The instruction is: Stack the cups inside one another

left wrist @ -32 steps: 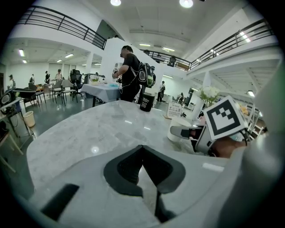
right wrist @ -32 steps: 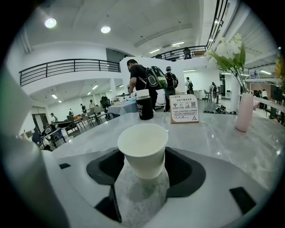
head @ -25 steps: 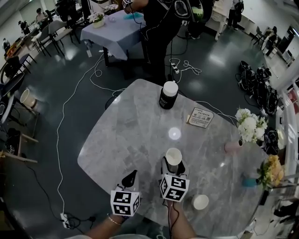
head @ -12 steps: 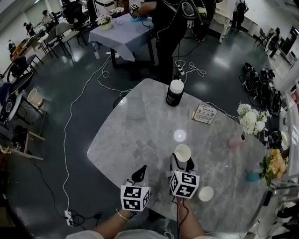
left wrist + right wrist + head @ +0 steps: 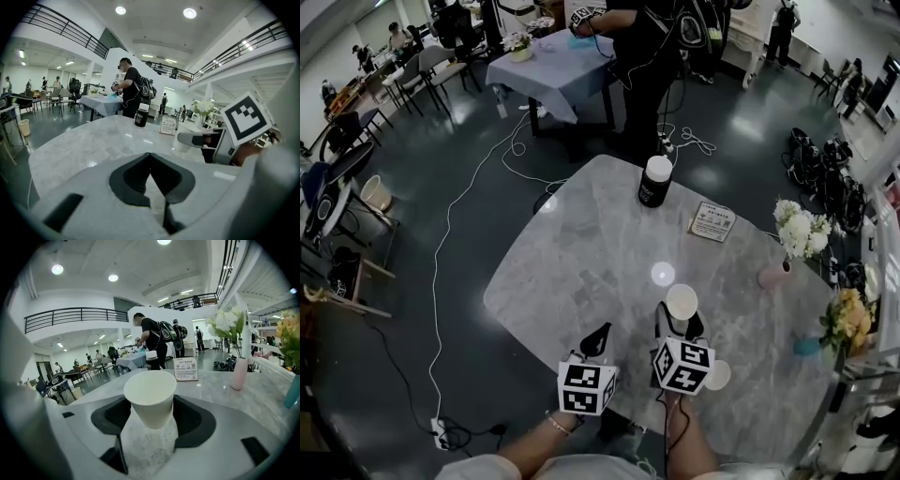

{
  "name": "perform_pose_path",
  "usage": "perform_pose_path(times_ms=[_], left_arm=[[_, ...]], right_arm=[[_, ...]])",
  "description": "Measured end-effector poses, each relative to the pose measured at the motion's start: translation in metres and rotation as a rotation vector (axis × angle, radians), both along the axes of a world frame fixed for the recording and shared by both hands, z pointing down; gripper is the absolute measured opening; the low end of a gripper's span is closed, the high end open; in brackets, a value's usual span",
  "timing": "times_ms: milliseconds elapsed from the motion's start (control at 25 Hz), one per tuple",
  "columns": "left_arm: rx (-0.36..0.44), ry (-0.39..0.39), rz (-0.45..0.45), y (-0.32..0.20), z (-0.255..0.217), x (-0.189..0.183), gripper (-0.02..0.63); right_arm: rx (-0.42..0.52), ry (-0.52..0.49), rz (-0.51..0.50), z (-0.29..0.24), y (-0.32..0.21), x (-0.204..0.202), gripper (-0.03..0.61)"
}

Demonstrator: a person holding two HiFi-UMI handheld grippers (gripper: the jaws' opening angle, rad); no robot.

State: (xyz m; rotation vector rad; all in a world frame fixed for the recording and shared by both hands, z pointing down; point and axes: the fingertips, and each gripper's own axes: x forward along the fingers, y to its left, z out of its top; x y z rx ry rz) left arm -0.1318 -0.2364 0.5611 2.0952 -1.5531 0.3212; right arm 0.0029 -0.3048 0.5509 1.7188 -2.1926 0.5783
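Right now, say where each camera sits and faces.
Head view: on the person's head, steeply down at the table; left gripper, right gripper, forearms show.
Left gripper view: on the left gripper, across the table; jaws shut.
Right gripper view: on the right gripper, across the table; jaws on a cup.
Both gripper views share the jar.

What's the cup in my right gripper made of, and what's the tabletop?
Paper cup: looks like thin white paper with a matte surface and a rolled rim; a plastic lining can't be ruled out. Table: grey veined marble or a marble-look slab, polished, with bright ceiling-light reflections on it.
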Motion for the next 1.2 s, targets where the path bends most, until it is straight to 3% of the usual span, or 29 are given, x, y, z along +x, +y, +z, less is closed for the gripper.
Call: perform_pose_path(times_ms=[720,1200], left_arm=[[0.016,0.058,0.027,0.017,-0.019,0.049,0.0],[0.03,0.058,0.062,0.036,-0.03,0.078,0.0]], right_arm=[[0.038,0.02,0.022,-0.04,0.034,0.046,0.256],[0.053,0.0,0.055,-0.055,0.066,0.077,0.256]])
